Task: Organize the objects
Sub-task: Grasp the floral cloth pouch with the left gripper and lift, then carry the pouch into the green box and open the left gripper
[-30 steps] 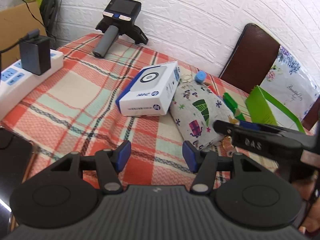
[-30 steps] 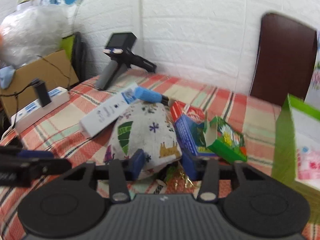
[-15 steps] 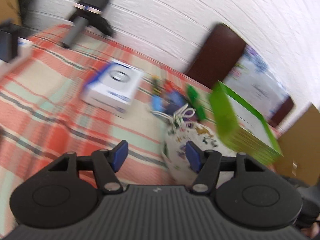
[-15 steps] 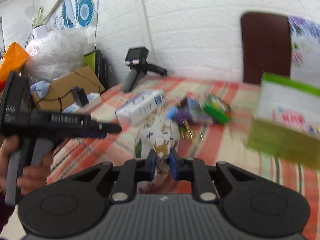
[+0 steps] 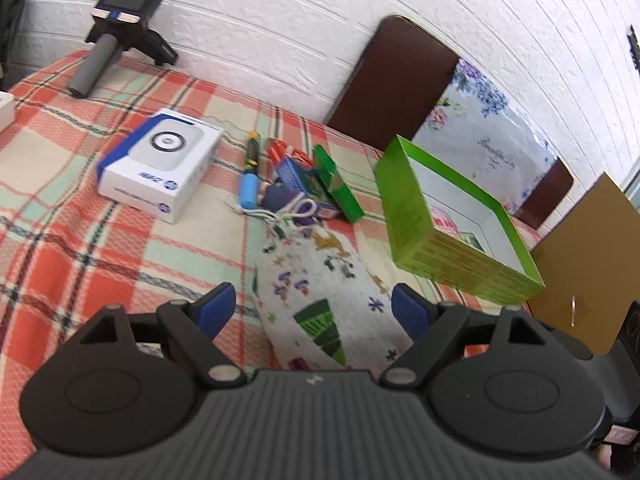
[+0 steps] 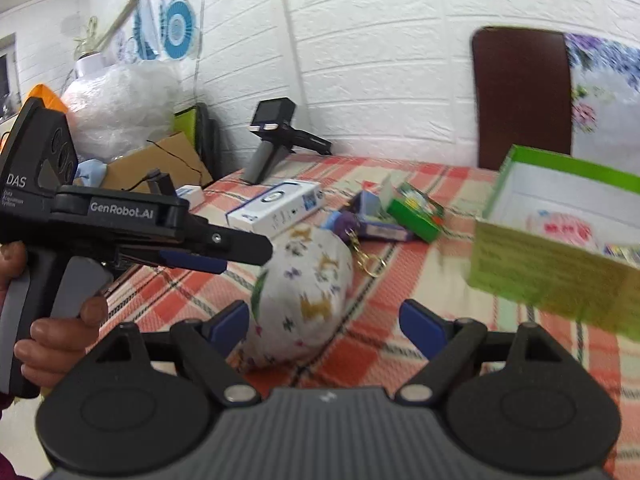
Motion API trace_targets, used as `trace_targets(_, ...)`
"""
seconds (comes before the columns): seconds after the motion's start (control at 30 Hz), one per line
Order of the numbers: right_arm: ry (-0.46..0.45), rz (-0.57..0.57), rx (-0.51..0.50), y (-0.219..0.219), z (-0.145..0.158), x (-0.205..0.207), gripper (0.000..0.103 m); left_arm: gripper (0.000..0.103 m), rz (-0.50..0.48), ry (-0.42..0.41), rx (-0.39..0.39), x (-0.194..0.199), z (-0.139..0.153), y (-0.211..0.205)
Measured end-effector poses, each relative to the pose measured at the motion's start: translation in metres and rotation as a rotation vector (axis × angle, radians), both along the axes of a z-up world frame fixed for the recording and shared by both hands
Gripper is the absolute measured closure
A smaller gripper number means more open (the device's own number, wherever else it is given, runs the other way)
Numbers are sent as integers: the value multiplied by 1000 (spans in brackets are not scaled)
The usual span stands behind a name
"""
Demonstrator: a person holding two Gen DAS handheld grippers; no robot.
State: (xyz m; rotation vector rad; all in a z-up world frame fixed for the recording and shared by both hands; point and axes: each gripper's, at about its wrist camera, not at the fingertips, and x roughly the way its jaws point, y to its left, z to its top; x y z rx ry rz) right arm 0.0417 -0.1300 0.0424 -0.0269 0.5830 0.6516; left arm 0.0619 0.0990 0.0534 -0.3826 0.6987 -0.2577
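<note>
A white drawstring pouch [image 5: 320, 300] printed with trees and reindeer lies on the plaid-covered bench [image 5: 80, 248], its body reaching in between the blue-padded fingers [image 5: 214, 310] of the left gripper [image 5: 314, 312], which are spread wide on either side of it and have hold of nothing. In the right wrist view the same pouch [image 6: 308, 288] sits just ahead of the right gripper [image 6: 326, 322], close by its left finger [image 6: 230, 322]; these fingers too stand wide apart and grip nothing. Beyond the pouch's tied neck, further ahead of the left fingers, lies a small clutter: a blue tube [image 5: 249, 191], a green pen [image 5: 253, 152], a blue carton [image 5: 298, 178] and an opened green carton [image 5: 338, 188]. Ahead and to the left of them rests a white and blue box [image 5: 160, 164]. To the right of the left fingers stands an open green tray box [image 5: 412, 216], and the right view shows it [image 6: 548, 280] ahead and right of the right fingers. Far ahead, by the white brick wall [image 5: 280, 20], a spare handheld gripper [image 5: 116, 20] lies on the bench. The left gripper [image 6: 244, 254], held in a hand [image 6: 60, 332], reaches over the pouch from the left.
</note>
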Motion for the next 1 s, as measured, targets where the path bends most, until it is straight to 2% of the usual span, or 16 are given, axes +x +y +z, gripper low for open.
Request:
trace_targets(0.1,-20,22,-23,11,1,6,17,16,9,21,-13,4,-5,2)
trace_targets(0.27,-3,37,-74,22,-11,13,16,16,-22,47,-67,13,-16,2)
trace_targets(0.37,36,51,-124,34,-26,21,16,16,-35,80,-47,21,-27,-5)
trace_targets(0.43,79,77,-138,44,-42,30,20,19,-37,118,-27,28,-40,-12)
trace_targets(0.47,112,83,-105,46,-48,34,23,23,-34,93,-20,26,-40,-16)
trace_targets(0.5,139,69,-70,46,-49,34,29,39,-61,77,-19,25,-39,-19)
trace_targets(0.53,135,47,-67,47,-48,32,31,42,-60,75,-13,23,-36,-21)
trace_targets(0.57,115,43,-79,48,-47,27,33,44,-58,75,3,22,-32,-23)
trace_targets(0.63,81,27,-93,47,-42,16,44,53,-57,68,25,18,-25,-26)
trace_targets(0.73,33,-10,-64,36,-28,2,51,57,-83,20,62,9,-6,-40)
trace_targets(0.8,-11,-42,-31,24,-16,-6,51,58,-108,-31,84,4,10,-52)
trace_targets(0.93,-158,-131,4,-3,12,-17,52,57,-182,-158,123,4,45,-84)
trace_targets(1.0,-200,-183,15,-20,20,-13,52,57,-221,-188,134,15,57,-105)
